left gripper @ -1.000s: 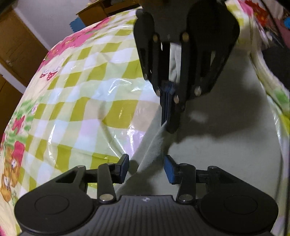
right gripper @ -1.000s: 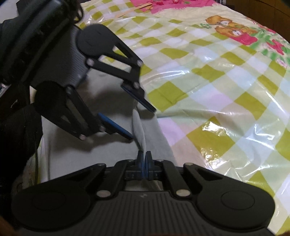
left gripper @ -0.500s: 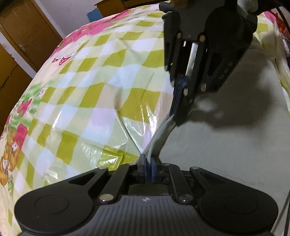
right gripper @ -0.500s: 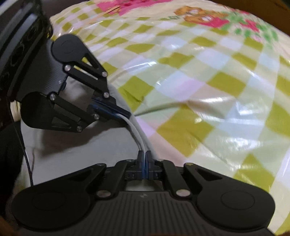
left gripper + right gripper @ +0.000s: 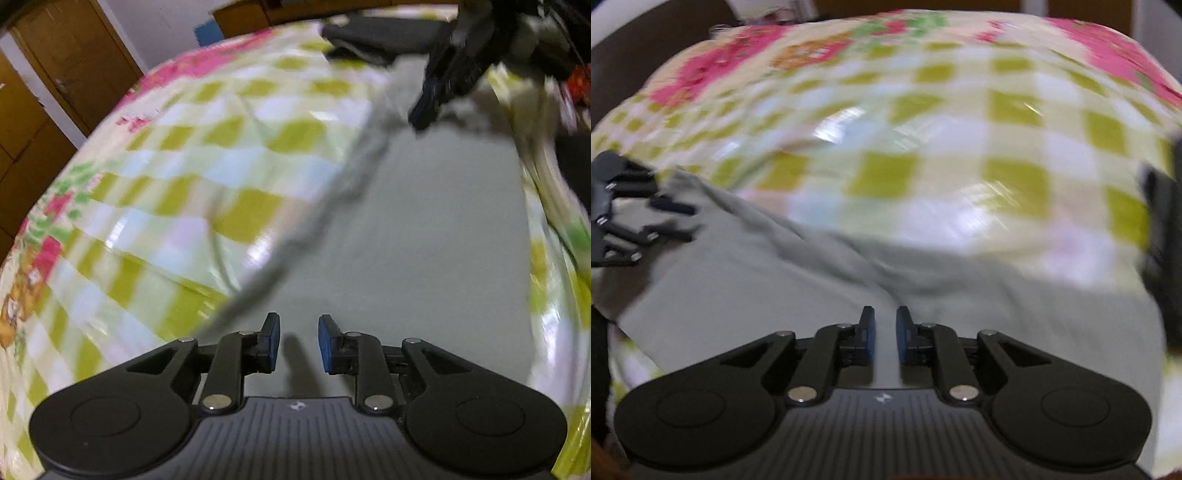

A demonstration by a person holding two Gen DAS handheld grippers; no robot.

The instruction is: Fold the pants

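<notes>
Pale grey-green pants (image 5: 417, 229) lie flat on the checked bed cover (image 5: 192, 177), their long edge running diagonally up the left wrist view. My left gripper (image 5: 297, 343) hovers open over the near end of that cloth, nothing between its blue pads. The right gripper (image 5: 436, 96) shows blurred at the far end of the same view. In the right wrist view the pants (image 5: 783, 280) fill the lower half, and my right gripper (image 5: 885, 332) stands open a small gap above them. The left gripper (image 5: 665, 218) appears open at the far left edge there.
A glossy yellow-green checked cover with pink and bear prints (image 5: 923, 122) spreads over the bed. Wooden cupboard doors (image 5: 74, 59) stand beyond the bed at the left. A dark folded garment (image 5: 376, 33) lies at the far end. A dark object (image 5: 1167, 240) sits at the right edge.
Both grippers were shut on the pants' edge half a second ago; both have opened and let go. The cloth has dropped flat, and the two grippers have moved far apart.
</notes>
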